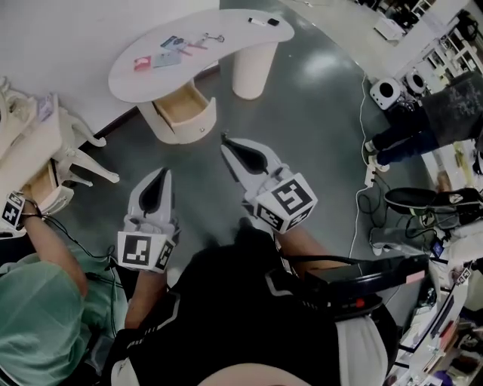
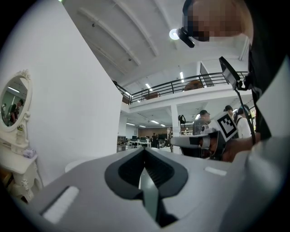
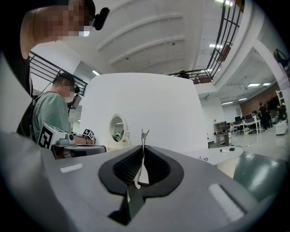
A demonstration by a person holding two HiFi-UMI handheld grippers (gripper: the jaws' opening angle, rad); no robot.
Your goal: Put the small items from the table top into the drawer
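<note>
The white curved table (image 1: pixel 143 81) stands far ahead, with an open wooden drawer (image 1: pixel 183 105) under its left end. On its top lie a red item (image 1: pixel 142 63), some cards (image 1: pixel 170 53), a metal clip (image 1: pixel 213 38) and a black item (image 1: pixel 264 22). Both grippers hang in the air well short of the table. My left gripper (image 1: pixel 162 173) (image 2: pixel 145 152) is shut with nothing in it. My right gripper (image 1: pixel 226 143) (image 3: pixel 143 145) is shut on a thin pale sliver (image 3: pixel 143 136) with a small forked metal tip; what it is cannot be told.
A white dressing table with an oval mirror (image 2: pixel 13 102) stands at the left (image 1: pixel 53 151). A person in a green top (image 1: pixel 38 317) with marker cubes is beside me on the left. Cables and white devices (image 1: pixel 392 90) lie on the floor at the right.
</note>
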